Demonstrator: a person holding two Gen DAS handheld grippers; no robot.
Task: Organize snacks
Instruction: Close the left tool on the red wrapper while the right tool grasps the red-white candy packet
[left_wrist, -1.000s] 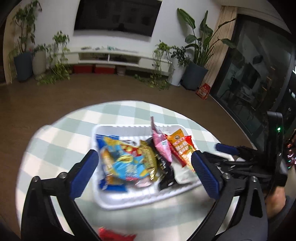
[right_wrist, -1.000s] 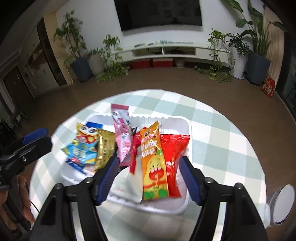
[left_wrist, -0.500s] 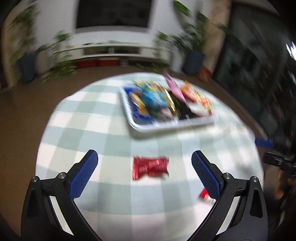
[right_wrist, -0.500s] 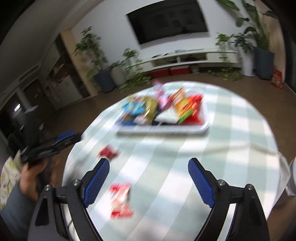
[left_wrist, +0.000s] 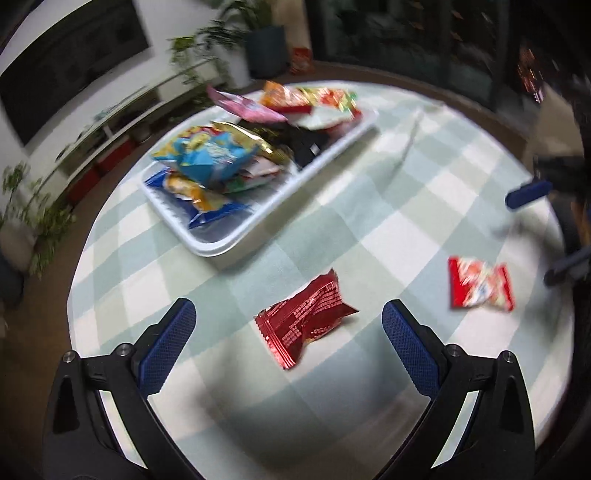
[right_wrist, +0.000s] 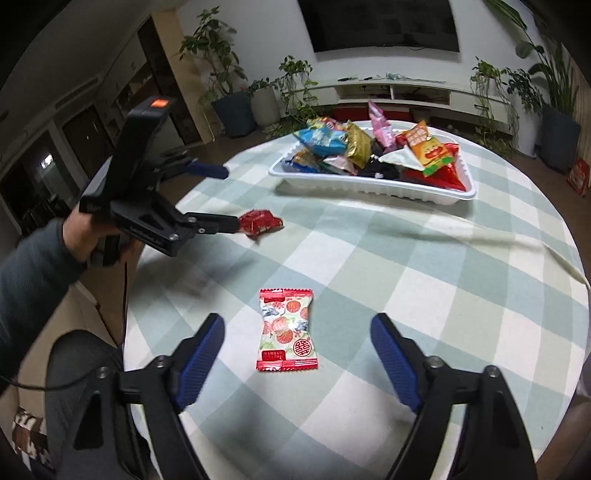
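**Living-room table, two loose snack packets, both claws poised above them**

Round and draped in a pale green-and-white checked cloth (right_wrist: 424, 280), the table stands before a wall-mounted television (right_wrist: 380, 24) and a low white shelf flanked by potted plants (right_wrist: 221, 70).

Toward the far side of the cloth sits a white plastic tray (right_wrist: 369, 186) heaped with snack bags: a blue one, a gold one, a pink one, an orange one and a red one among them. It lies well beyond both claws.

Closer to me, the left gripper (left_wrist: 288, 334) hangs over the cloth with its blue-padded fingers spread wide, touching nothing. A crinkled dark red snack packet (left_wrist: 304, 319) lies flat on the cloth between the two pads, slightly nearer the left one, with clear space either side. From the other camera the same claw (right_wrist: 225, 197) shows side-on, held in a hand (right_wrist: 83, 236) coming out of a dark sleeve, its lower finger tip just at that red packet (right_wrist: 260, 223).

The right gripper (right_wrist: 297, 345) points down at the near part of the table. Its jaws are drawing inward but remain well apart, and neither pad presses on anything. Between them lies a red-and-white candy packet (right_wrist: 287, 330), printed with fruit, flat on the cloth and a little closer to the left pad. In the left camera this packet (left_wrist: 480, 288) appears blurred, off to the right of the left claw.
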